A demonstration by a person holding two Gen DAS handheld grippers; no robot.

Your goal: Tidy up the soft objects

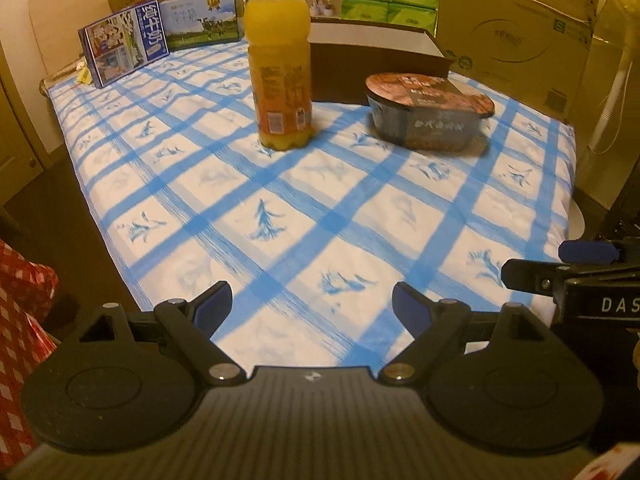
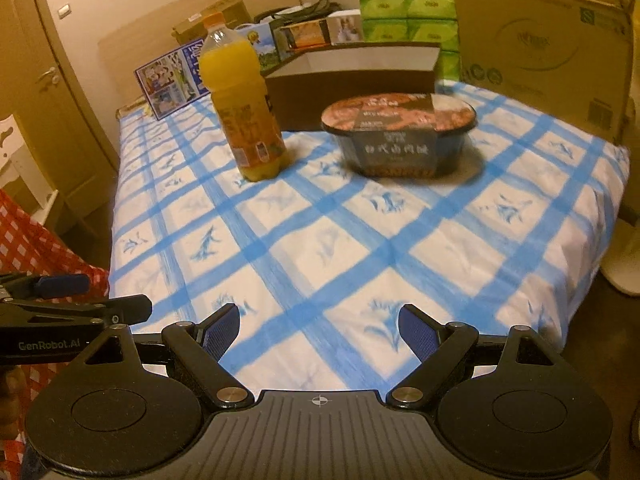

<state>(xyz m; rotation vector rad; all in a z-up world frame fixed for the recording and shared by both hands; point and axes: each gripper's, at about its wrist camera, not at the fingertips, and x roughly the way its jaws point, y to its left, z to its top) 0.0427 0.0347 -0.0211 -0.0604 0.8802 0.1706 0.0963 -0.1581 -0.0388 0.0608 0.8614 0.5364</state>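
Observation:
A blue-and-white checked cloth (image 1: 304, 208) (image 2: 360, 240) covers the bed-like surface. On it stand an orange juice bottle (image 1: 280, 72) (image 2: 244, 112) and a dark instant-food bowl (image 1: 428, 110) (image 2: 400, 136) with a printed lid. My left gripper (image 1: 312, 300) hovers open over the cloth's near edge, nothing between its fingers. My right gripper (image 2: 319, 326) is likewise open and empty above the near edge. Each gripper shows at the side of the other's view: the right one (image 1: 560, 268), the left one (image 2: 80, 300).
A dark open box (image 1: 376, 60) (image 2: 352, 76) sits behind the bottle and bowl. Green tissue packs (image 1: 388, 0) (image 2: 408, 12), milk cartons (image 1: 124, 48) and a large cardboard box (image 1: 516, 36) (image 2: 544, 40) line the far side. Red patterned fabric (image 1: 20, 320) (image 2: 36, 248) lies at the left.

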